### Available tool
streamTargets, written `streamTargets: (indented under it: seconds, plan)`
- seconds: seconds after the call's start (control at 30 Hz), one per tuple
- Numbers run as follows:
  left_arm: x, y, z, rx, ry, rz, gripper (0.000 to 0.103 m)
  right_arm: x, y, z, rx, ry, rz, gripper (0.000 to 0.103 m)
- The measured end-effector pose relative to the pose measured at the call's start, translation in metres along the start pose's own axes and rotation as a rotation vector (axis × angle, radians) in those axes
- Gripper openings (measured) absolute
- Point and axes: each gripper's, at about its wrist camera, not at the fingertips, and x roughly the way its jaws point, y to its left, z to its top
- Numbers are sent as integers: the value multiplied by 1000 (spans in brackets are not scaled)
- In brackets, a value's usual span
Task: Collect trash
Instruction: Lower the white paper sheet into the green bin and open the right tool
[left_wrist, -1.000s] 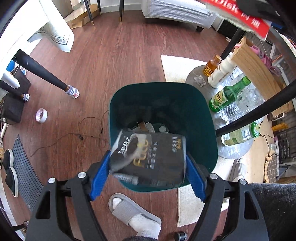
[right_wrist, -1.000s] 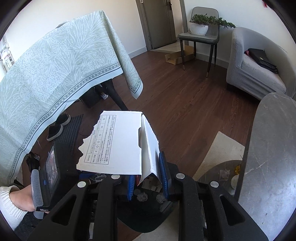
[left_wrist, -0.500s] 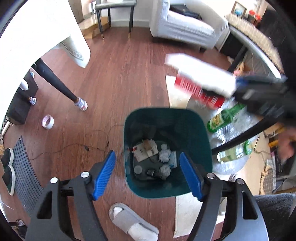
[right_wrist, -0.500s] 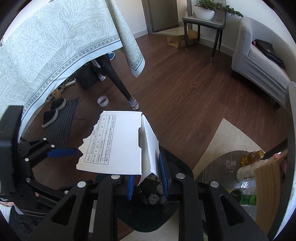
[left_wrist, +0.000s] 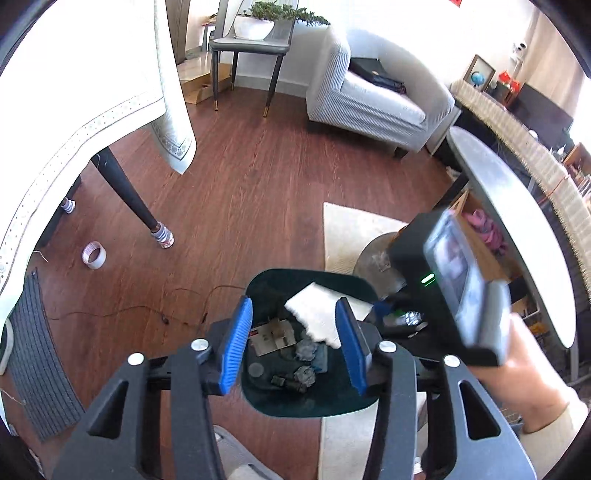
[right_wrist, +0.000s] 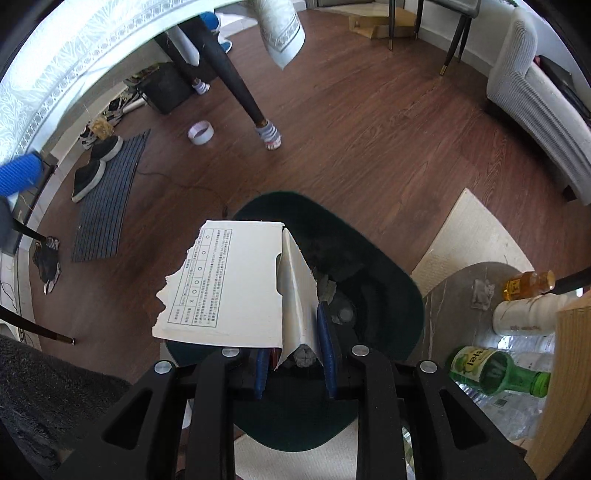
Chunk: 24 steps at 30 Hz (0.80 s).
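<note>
Clearly the right gripper (right_wrist: 295, 369) hung over the dark green plastic bin (right_wrist: 388, 284), its jaws pinching a torn white cardboard box with a printed table (right_wrist: 229, 284). The left gripper (left_wrist: 293, 347) was above the same bin (left_wrist: 347, 402), jaws spread and holding nothing. In the right wrist view most of the cardboard seemed to reach toward the left, past the rim, over the brown wooden floor (right_wrist: 369, 129). I judged that a release from there could let the sheet catch the rim and slide out. Crumpled grey paper and a small printed carton (left_wrist: 273, 336) already lay inside, so a wide flat piece might rest on top and tip over. A green glass bottle (right_wrist: 495, 373) stood near on the right, and a careless swing could knock it.
</note>
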Motion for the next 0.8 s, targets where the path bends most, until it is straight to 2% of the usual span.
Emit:
streamTargets:
  seconds: [0.03, 0.2, 0.27, 0.33, 0.43, 0.67, 0.8]
  plan:
    - [-1, -1, 0, 2, -6, -3, 47, 4, 0, -1, 0, 16, 0, 28]
    - [-9, -9, 5, 28, -30, -7, 43, 28, 6, -9, -18, 91, -13, 28]
    - [-12, -10, 6, 27, -39, -17, 43, 36, 7, -11, -24, 115, -15, 32]
    - [-15, -10, 8, 27, -47, -18, 43, 41, 7, -14, -22, 124, -22, 42]
    - [-20, -9, 9, 24, -59, -20, 43, 46, 9, -17, -29, 137, -34, 47]
    - [-28, -5, 13, 18, -86, -4, 43, 44, 13, -21, -53, 142, -48, 48]
    - [-40, -11, 15, 41, -113, 24, 43, 28, 18, -20, -71, 98, -37, 48]
